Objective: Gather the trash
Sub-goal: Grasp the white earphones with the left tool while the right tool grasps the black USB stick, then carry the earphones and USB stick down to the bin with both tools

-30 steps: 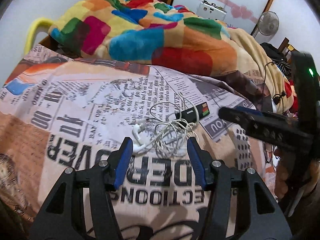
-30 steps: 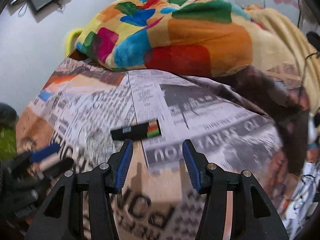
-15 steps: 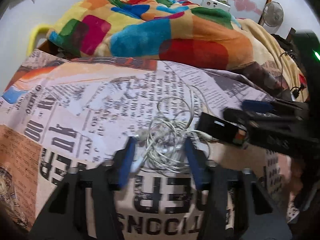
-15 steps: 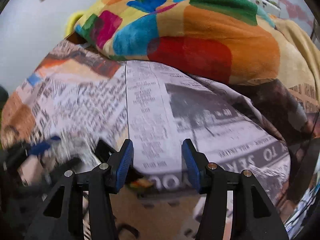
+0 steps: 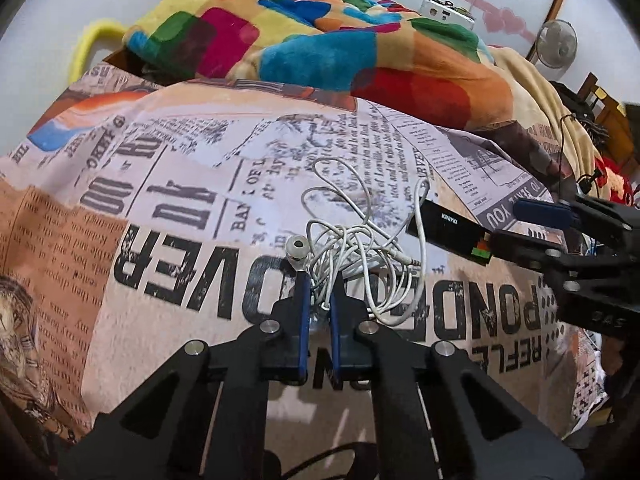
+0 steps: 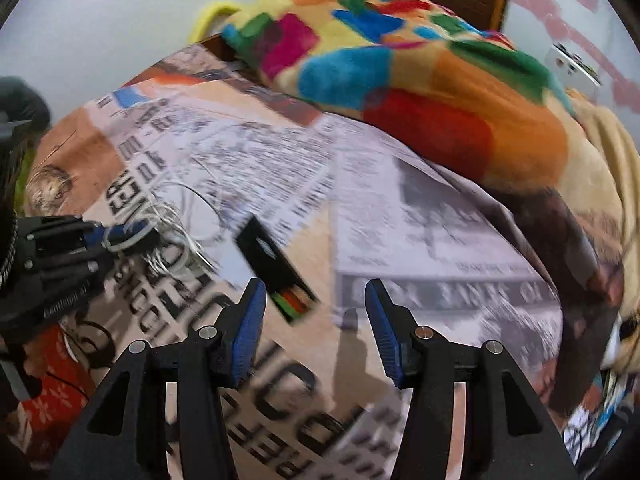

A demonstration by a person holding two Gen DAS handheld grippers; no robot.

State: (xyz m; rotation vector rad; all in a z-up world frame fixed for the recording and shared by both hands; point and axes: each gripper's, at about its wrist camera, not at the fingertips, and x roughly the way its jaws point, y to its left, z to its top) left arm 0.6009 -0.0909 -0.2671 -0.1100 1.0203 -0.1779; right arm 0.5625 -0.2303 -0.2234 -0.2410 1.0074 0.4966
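Left wrist view puts our left tool point(image 5: 318, 300) low over the middle of the bed point(image 5: 160, 208), whose sheet is printed like old newspaper. Its blue pads are pressed together on the near strands of a tangled white earphone cable point(image 5: 360, 248), with one earbud lying just left of the fingertips. The rest of the tangle is loose on the sheet, so we judge this pick as gripped but not yet lifted.

Just right of the cable lies a small black box point(image 5: 448, 230) with coloured stripes at one end, its near corner touching a loop of the wire. Our right tool point(image 6: 316, 316) hovers over that box, jaws spread and empty, with the striped end of the box between them but no pad on it. Seen from the left wrist view, it reaches in from the bed's right edge.

A bright patchwork blanket point(image 5: 320, 40) is heaped at the far edge of the bed.

No bin or bag shows in either view, so nothing looks collected yet: both cable and box have yet to leave the bed.
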